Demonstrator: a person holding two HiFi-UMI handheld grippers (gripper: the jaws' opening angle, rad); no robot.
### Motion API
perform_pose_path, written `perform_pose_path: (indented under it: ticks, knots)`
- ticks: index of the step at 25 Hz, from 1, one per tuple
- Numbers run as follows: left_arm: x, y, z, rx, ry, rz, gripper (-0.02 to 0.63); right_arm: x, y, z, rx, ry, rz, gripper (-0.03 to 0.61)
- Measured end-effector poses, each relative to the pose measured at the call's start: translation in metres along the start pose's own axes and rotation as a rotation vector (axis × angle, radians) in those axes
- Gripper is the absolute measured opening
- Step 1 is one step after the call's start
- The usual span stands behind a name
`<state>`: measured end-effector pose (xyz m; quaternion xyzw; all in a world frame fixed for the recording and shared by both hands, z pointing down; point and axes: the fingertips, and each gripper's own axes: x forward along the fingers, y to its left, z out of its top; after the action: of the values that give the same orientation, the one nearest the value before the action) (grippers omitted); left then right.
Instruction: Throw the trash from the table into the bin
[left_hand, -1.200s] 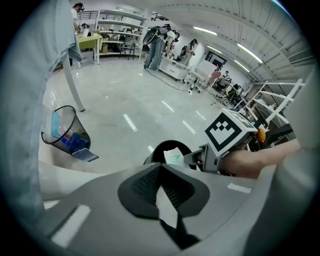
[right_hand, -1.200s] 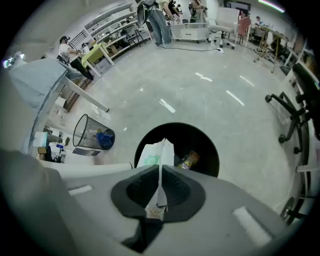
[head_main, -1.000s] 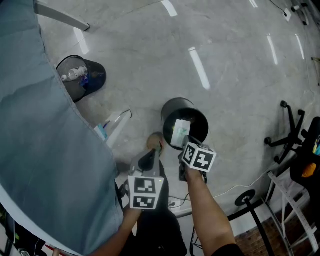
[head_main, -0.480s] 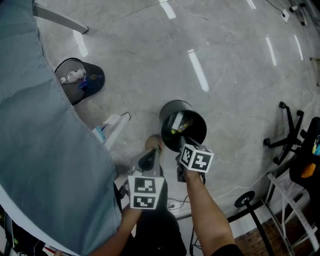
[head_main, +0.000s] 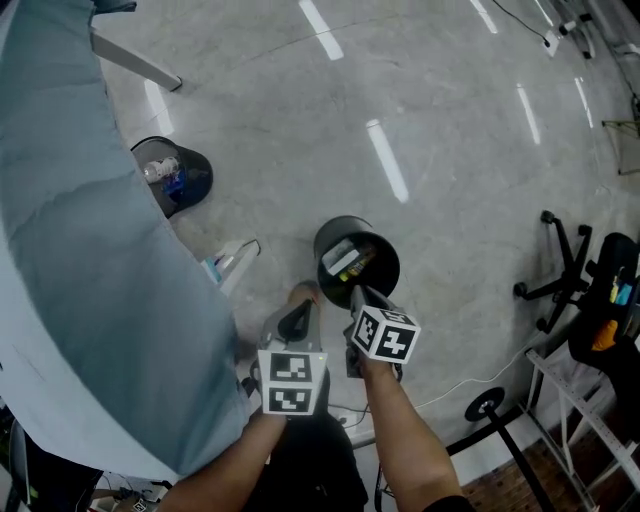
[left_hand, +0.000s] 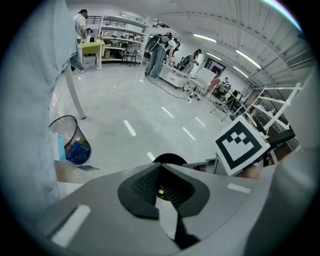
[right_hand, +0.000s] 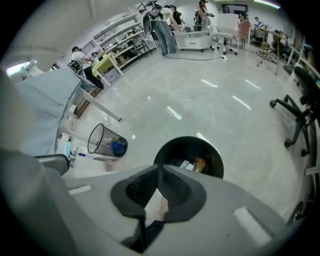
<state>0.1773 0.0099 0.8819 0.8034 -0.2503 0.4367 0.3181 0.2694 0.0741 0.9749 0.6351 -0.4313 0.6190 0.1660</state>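
Fingers (right_hand: 175, 190) of left gripper (left_hand: 160, 168) and right gripper (right_hand: 160, 169) closed, empty (tips touching), trash (right_hand: 192, 164) in bin (right_hand: 167, 151) beneath.

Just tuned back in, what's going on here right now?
A person holds both grippers above the black bin on the floor. The left gripper and the right gripper each have their jaws together with nothing between them. Trash already lies inside the bin. A wire-mesh bin stands farther left, beside the cloth-covered table.

2 bins: black bin (head_main: 357, 262), mesh bin (head_main: 170, 176), 2 hand-held grippers: L (left_hand: 160, 170), R (right_hand: 160, 169), 1 table (head_main: 90, 260)
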Motion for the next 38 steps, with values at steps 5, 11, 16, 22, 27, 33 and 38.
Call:
perform_pose_path:
  ticks: [5,11,16,22,27,33,38]
  knots:
    - [-0.019,-0.005,0.02,0.002,-0.028,-0.01,0.008,-0.034,0.017,0.012,-0.012,-0.044,-0.003,0.021]
    - [-0.049,-0.023,0.037,0.03,-0.049,-0.043,0.008,-0.085,0.025,0.018,-0.014,-0.099,-0.026,0.012]
    - [-0.081,-0.021,0.055,0.034,-0.069,-0.039,0.008,-0.132,0.04,0.027,0.045,-0.163,-0.028,0.005]
    - [-0.131,-0.037,0.08,0.05,-0.12,-0.083,0.008,-0.181,0.069,0.029,0.08,-0.228,-0.014,0.002]
    - [-0.179,-0.05,0.105,0.083,-0.17,-0.122,0.008,-0.225,0.106,0.036,0.052,-0.273,0.005,0.002]
    - [-0.233,-0.055,0.124,0.129,-0.219,-0.13,0.008,-0.287,0.14,0.049,-0.005,-0.341,0.005,0.002]
    - [-0.266,-0.064,0.129,0.14,-0.256,-0.15,0.008,-0.321,0.163,0.042,-0.064,-0.362,0.008,0.002]
